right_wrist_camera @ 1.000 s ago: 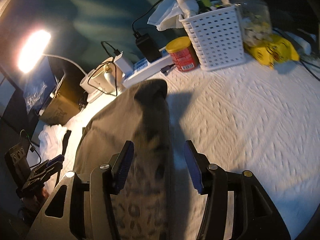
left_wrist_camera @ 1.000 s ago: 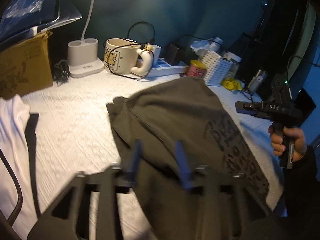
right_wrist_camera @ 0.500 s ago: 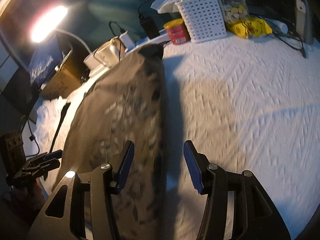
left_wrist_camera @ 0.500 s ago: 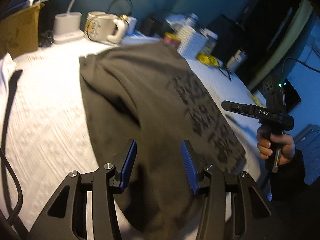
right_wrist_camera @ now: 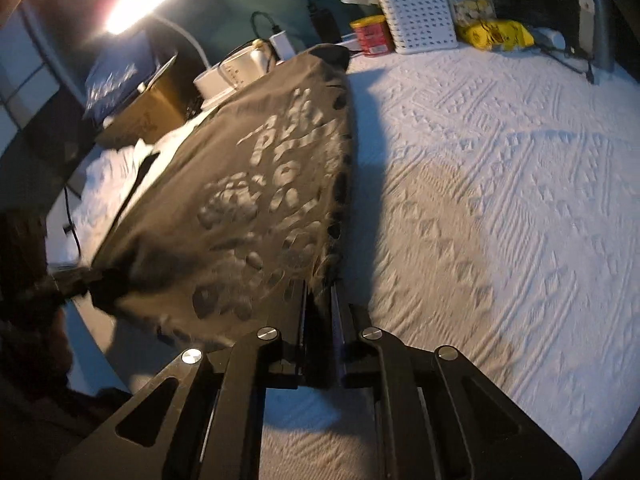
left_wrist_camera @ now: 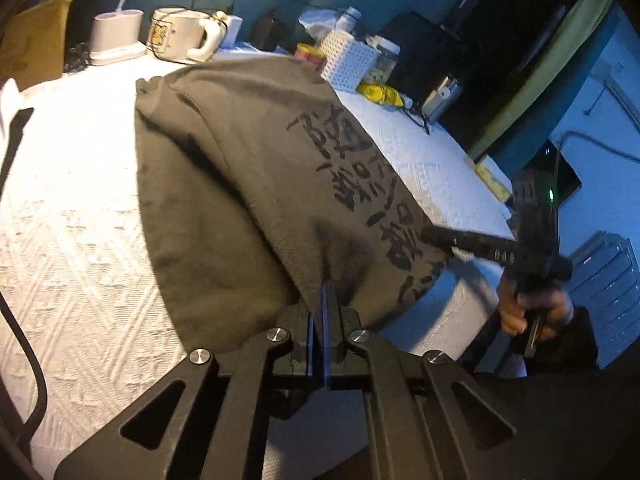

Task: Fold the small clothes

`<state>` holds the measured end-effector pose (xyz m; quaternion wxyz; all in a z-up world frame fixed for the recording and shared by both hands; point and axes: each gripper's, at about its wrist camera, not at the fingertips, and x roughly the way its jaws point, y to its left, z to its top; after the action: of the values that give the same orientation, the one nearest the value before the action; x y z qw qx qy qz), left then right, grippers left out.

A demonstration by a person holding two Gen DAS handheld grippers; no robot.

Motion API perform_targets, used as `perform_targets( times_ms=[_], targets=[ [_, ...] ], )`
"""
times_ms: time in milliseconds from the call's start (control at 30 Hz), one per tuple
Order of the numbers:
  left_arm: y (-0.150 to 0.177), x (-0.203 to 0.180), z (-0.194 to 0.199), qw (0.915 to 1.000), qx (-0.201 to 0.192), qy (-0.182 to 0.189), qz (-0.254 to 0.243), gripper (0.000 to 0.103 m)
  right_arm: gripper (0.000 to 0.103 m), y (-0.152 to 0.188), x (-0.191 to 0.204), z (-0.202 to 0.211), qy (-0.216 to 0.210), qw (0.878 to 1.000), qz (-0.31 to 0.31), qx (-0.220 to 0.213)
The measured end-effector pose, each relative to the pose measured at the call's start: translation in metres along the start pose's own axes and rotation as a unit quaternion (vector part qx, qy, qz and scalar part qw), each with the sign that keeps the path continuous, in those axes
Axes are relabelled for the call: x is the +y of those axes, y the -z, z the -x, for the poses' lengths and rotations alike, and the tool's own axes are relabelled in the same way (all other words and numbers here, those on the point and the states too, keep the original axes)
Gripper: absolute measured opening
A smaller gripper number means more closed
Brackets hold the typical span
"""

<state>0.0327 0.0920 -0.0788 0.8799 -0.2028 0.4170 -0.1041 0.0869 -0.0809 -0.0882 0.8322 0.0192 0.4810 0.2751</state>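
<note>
A: Status vs a second ago?

B: Both claws were apart and hovering over the olive-grey T-shirt (left_wrist_camera: 248, 168). Now the left claw (left_wrist_camera: 325, 296) has just closed and is clamped on the near hem, cloth bunched between the blue pads.

A: Right one?

B: Same. The right claw (right_wrist_camera: 320, 296) has just been closing and now pinches the near right corner of the shirt; dark cloth fills the gap between its jaws. In the left wrist view its black body sits at the shirt's printed edge, gripped by the person's right hand (left_wrist_camera: 532, 308) in a dark sleeve.

A: Where's the shirt?

B: Flat on the white textured cover (right_wrist_camera: 500, 200) of the worktop, dark print facing up along its right side, far end towards the clutter at the back. Near edge is lifted slightly at both pinch points. Both cameras sit lower and closer to the near edge than before; the shirt fills more of each view.

A: Background moved?

B: No. Cream mug (left_wrist_camera: 180, 34) with a black cable looped over it, white lamp base (left_wrist_camera: 116, 38), white perforated basket (right_wrist_camera: 416, 16), red tin (right_wrist_camera: 372, 34), yellow packet (right_wrist_camera: 496, 36) all at the back, clear of the shirt. Lamp head (right_wrist_camera: 140, 0) lit at upper left in the right wrist view. White garment (right_wrist_camera: 108, 172) lies left of the shirt; whether they touch I can't tell.
</note>
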Motion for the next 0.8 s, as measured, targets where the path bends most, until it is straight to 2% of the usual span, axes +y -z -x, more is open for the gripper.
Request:
perform_targets(
  times_ms=[100,200,333,467,533,800],
  targets=[
    [0.0,0.005,0.006,1.0,0.0,-0.001,0.008,0.001,0.007,0.005,0.005,0.004,0.005,1.0,-0.004,-0.007],
    [0.004,0.004,0.01,0.9998,0.011,-0.014,0.008,0.001,0.006,0.008,0.021,0.013,0.025,0.999,0.019,-0.016],
    [0.006,-0.008,0.021,0.9997,0.011,-0.019,-0.012,0.001,0.006,0.015,0.04,0.031,0.059,0.997,0.04,-0.025],
    [0.015,-0.001,0.01,0.9982,0.04,-0.042,-0.016,0.001,0.006,0.028,0.055,0.036,0.074,0.996,0.043,-0.021],
    [0.021,0.009,0.001,0.9969,0.06,-0.05,-0.008,0.002,0.006,0.038,0.06,0.033,0.076,0.996,0.036,-0.014],
    [0.025,0.019,0.001,0.9956,0.07,-0.058,-0.019,0.006,0.007,0.061,0.06,0.025,0.066,0.998,-0.008,-0.007]
  ],
)
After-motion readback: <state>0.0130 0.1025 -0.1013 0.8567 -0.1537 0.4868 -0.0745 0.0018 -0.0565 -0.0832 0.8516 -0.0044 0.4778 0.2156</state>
